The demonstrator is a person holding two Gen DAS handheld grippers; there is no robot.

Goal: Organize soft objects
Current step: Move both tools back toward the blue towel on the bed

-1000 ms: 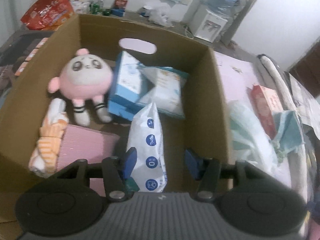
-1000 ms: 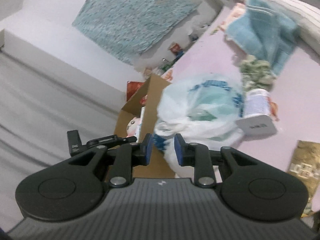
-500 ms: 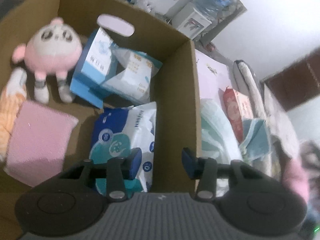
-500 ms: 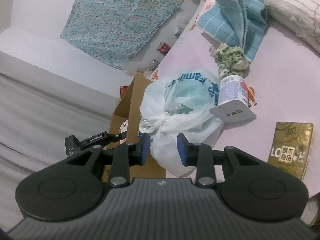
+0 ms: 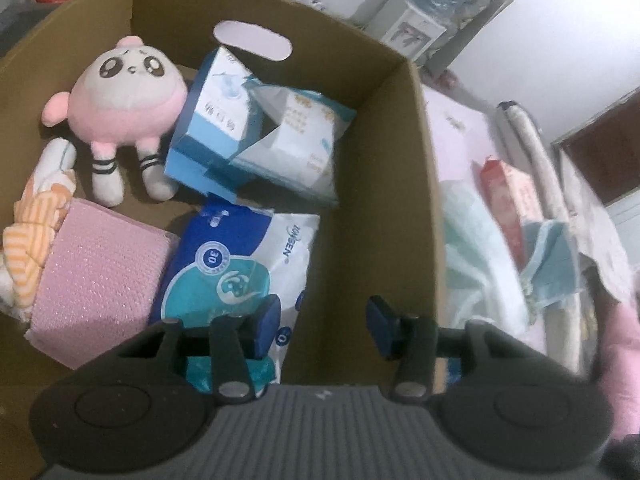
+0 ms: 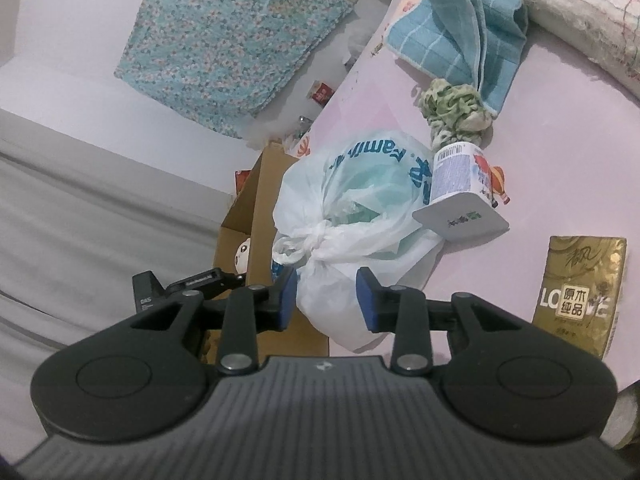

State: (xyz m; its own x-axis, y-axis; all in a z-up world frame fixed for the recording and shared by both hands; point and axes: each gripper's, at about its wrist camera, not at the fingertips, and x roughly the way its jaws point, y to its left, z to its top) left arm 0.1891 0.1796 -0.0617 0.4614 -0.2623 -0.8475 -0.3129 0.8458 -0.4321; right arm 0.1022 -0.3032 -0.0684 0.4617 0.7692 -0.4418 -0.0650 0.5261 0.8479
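- Since a second ago, my left tool [image 5: 323, 326] has let go of the wipes pack [image 5: 236, 276]. Back then the pack stood on edge between the pads; now it lies flat on the floor of the cardboard box [image 5: 384, 184], near side, right of the pink sponge block [image 5: 100, 276].
- The left tool has sunk towards the box and tipped to look more steeply down into it. Its pads stand partly apart with nothing between them; the left pad hangs over the pack's near corner, the right pad over the box's right wall.
- Unmoved in the box, from left: the striped orange cloth [image 5: 32, 232], the pink plush toy [image 5: 124, 108] at the far left, and the blue tissue boxes [image 5: 256, 140] leaning together at the far middle.
- On my right side, the right tool [image 6: 326, 298] has changed more in grip than in place. A second ago its pads were nearly together; now they are opening, and the lower part of the tied white plastic bag [image 6: 360, 216] shows between them. I cannot tell whether the pads touch it.
- The right tool points shallowly down across the pink bed sheet [image 6: 560, 152], with the box's right wall to its left.
- Beyond the bag, going right: the green scrunchie [image 6: 456, 112], the blue towel [image 6: 460, 24] at the far side, and the gold tissue pack [image 6: 580, 296] nearest on the right.
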